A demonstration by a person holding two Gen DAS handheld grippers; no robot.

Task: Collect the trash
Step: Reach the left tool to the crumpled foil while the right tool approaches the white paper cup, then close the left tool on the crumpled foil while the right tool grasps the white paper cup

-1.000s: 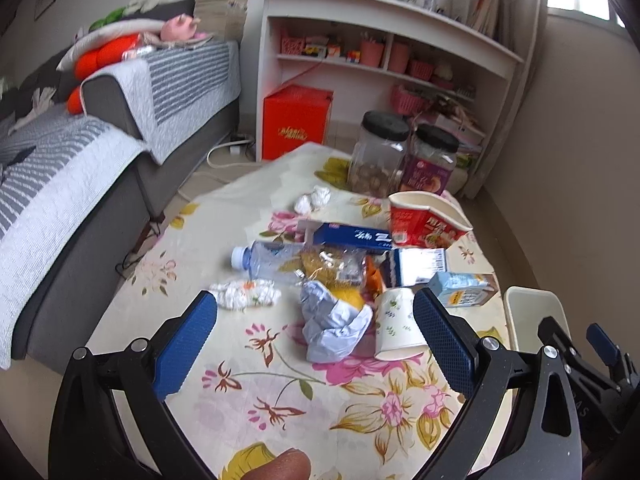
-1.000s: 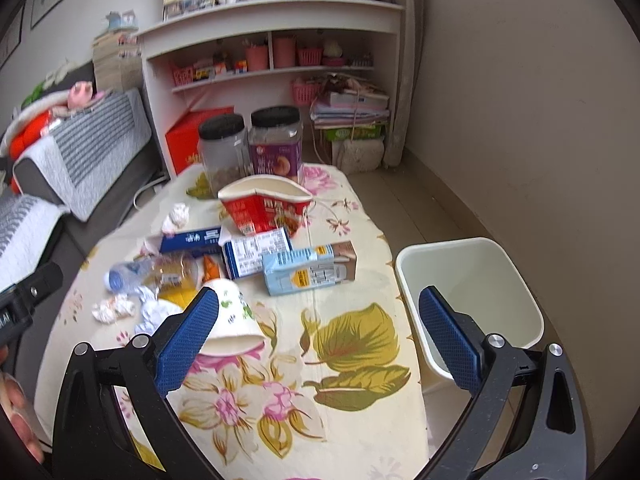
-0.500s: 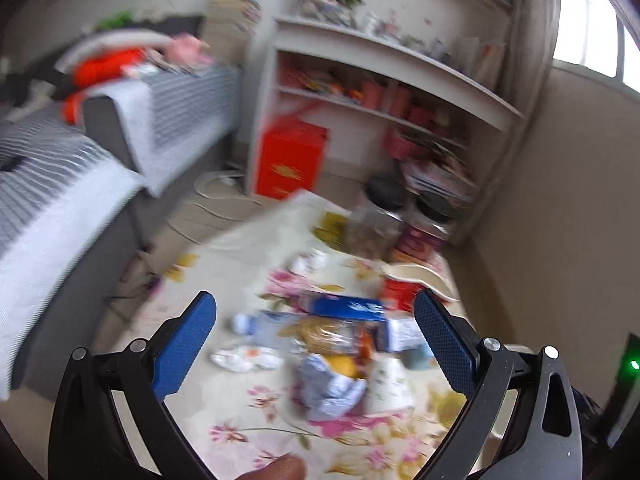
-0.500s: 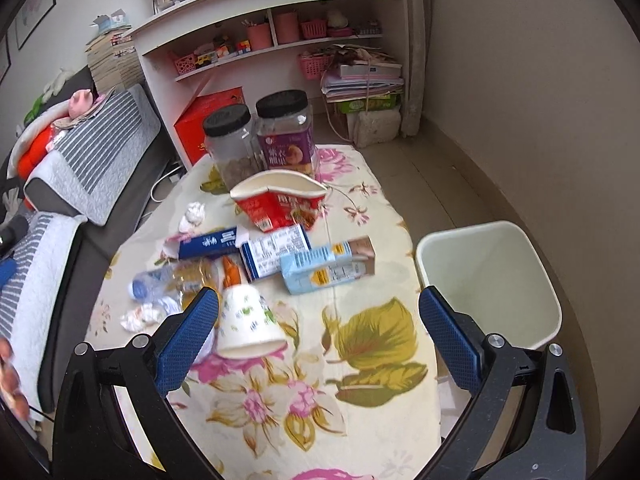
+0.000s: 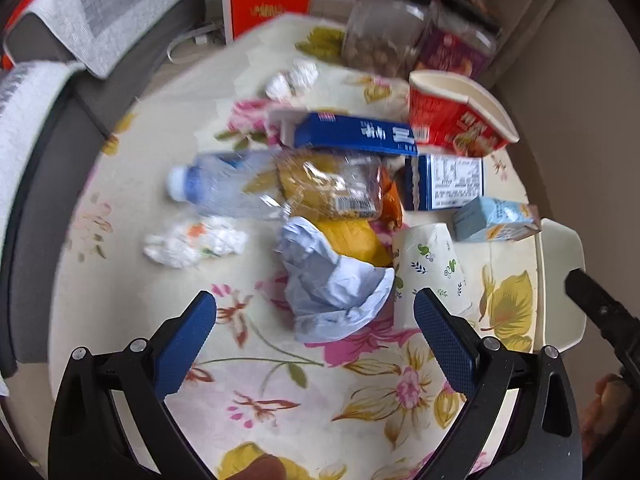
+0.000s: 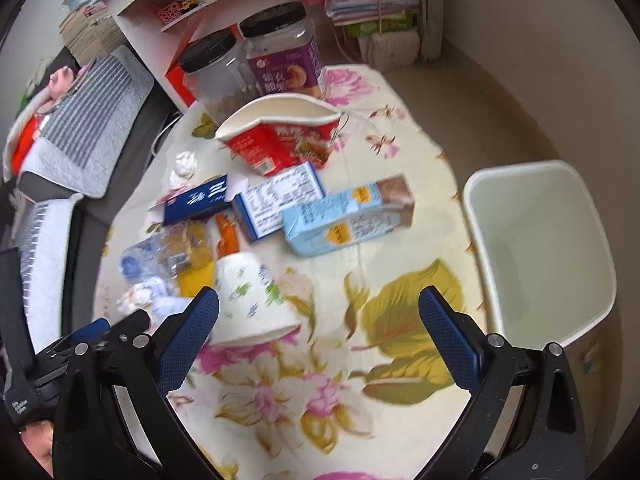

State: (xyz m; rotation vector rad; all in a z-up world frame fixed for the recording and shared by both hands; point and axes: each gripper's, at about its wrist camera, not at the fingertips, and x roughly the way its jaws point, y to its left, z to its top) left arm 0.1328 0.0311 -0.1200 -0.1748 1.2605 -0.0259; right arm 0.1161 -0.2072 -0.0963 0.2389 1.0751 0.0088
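Trash lies in a heap on the floral table (image 5: 280,380). Nearest my open left gripper (image 5: 316,316) is a crumpled pale blue paper (image 5: 332,284), with an overturned paper cup (image 5: 430,264) beside it on the right. Further back lie a plastic bottle (image 5: 224,188), a crumpled tissue (image 5: 192,242), a dark blue carton (image 5: 352,134) and a red noodle cup (image 5: 456,120). My right gripper (image 6: 320,316) is open and empty above the table, with the paper cup (image 6: 252,296) by its left finger and a light blue carton (image 6: 344,220) ahead. The white bin (image 6: 540,248) stands to the right.
Two black-lidded jars (image 6: 284,52) stand at the table's far end, before a white shelf unit (image 6: 172,12). A grey sofa with striped covers (image 5: 48,80) runs along the left. The bin (image 5: 560,280) sits off the table's right edge. A second tissue ball (image 5: 292,80) lies further back.
My left gripper has tilted down and moved closer to the trash heap. The right gripper has also come lower and nearer the table; both stay open.
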